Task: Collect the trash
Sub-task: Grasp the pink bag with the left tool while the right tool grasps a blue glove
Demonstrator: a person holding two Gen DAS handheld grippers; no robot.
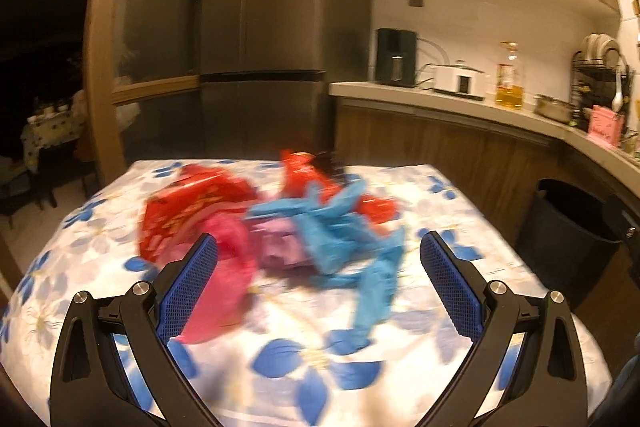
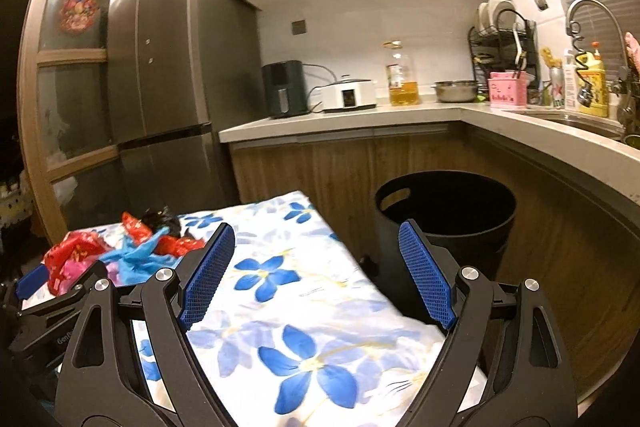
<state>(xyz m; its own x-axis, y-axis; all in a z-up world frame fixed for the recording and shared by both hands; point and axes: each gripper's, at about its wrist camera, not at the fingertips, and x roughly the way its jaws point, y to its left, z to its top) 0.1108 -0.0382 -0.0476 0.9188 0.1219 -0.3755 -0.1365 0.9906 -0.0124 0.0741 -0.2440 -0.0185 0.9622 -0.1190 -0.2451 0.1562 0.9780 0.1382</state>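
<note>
Nearest the lens in the left wrist view, the left gripper (image 1: pixel 318 247) has its blue-padded fingers spread wide, holding nothing, above the flowered desk (image 1: pixel 460 199). The trash pile (image 1: pixel 276 223) of red, pink and blue wrappers lies mid-frame just beyond the fingertips. At the right edge stands the black bin (image 1: pixel 568 227); its inside is too dark to read. The right gripper (image 2: pixel 316 243) is likewise wide open and empty.

trash pile (image 1: pixel 272 227) on table (image 1: pixel 460 195) | bin (image 2: pixel 444 211) right of table
</note>
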